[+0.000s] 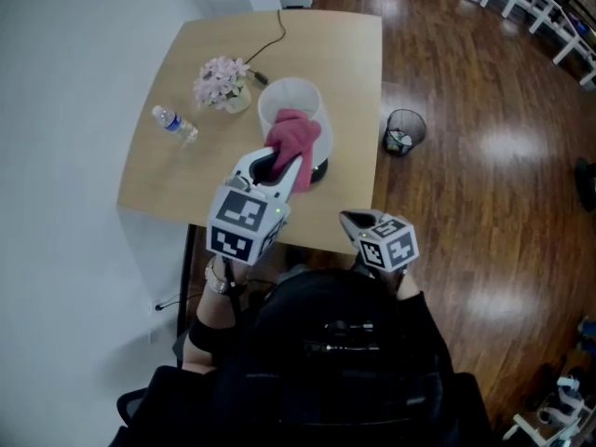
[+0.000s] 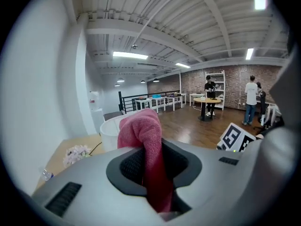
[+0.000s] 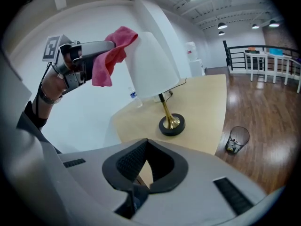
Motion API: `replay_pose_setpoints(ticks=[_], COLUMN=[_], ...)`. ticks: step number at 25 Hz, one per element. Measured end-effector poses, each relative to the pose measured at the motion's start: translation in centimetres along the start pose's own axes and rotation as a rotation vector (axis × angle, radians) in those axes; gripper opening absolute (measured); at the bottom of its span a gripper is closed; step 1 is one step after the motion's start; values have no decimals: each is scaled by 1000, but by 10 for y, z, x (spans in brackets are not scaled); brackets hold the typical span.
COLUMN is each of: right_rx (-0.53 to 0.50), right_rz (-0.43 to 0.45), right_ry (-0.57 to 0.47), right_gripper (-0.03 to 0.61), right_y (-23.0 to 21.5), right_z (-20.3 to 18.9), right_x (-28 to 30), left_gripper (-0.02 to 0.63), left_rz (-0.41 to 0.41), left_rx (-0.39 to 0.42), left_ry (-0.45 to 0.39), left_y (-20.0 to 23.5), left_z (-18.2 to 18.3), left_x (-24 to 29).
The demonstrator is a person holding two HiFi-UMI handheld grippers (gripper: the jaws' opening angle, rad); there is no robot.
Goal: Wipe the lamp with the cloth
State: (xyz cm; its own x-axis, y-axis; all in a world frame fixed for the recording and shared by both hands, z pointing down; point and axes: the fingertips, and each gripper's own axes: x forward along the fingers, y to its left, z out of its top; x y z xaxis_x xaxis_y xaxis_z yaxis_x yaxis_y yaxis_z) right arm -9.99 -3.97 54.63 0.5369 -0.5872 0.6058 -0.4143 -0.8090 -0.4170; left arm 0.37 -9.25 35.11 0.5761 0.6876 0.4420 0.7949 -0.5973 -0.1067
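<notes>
A lamp with a white shade [image 1: 291, 103] stands on the wooden table [image 1: 168, 180]; the right gripper view shows the shade [image 3: 151, 62] on a brass stem with a black base [image 3: 171, 125]. My left gripper [image 1: 277, 163] is raised beside the shade's near side and is shut on a pink cloth [image 1: 294, 140]. The cloth [image 2: 146, 133] bunches up out of the jaws and drapes against the shade's rim [image 2: 109, 128]. My right gripper [image 1: 357, 220] hangs low by the table's front edge, well short of the lamp, shut and empty [image 3: 147, 142].
A pot of pale flowers [image 1: 222, 82] and a lying water bottle [image 1: 174, 123] sit left of the lamp. The lamp's black cord [image 1: 272, 40] runs to the far edge. A wire bin [image 1: 404, 130] stands on the wood floor to the right. People stand far off.
</notes>
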Motion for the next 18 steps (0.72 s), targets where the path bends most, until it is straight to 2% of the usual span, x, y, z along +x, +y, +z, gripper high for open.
replay_pose_setpoints(ticks=[4,11,18], right_rx=[21,50,63], right_rz=[-18,-36,-35], right_ry=[-7,-11,-11], right_gripper=[6,6,6], right_y=[-5,-10,-16], right_z=[-3,-12,-20], right_x=[-4,-11,-16], left_gripper=[83,83,83], left_rz=[-23,-68,-92], left_rx=[-26,-104,-140], left_ry=[51,188,281], left_y=[-6,-20,-33], left_z=[-26,-97,-140], left_x=[17,43,61])
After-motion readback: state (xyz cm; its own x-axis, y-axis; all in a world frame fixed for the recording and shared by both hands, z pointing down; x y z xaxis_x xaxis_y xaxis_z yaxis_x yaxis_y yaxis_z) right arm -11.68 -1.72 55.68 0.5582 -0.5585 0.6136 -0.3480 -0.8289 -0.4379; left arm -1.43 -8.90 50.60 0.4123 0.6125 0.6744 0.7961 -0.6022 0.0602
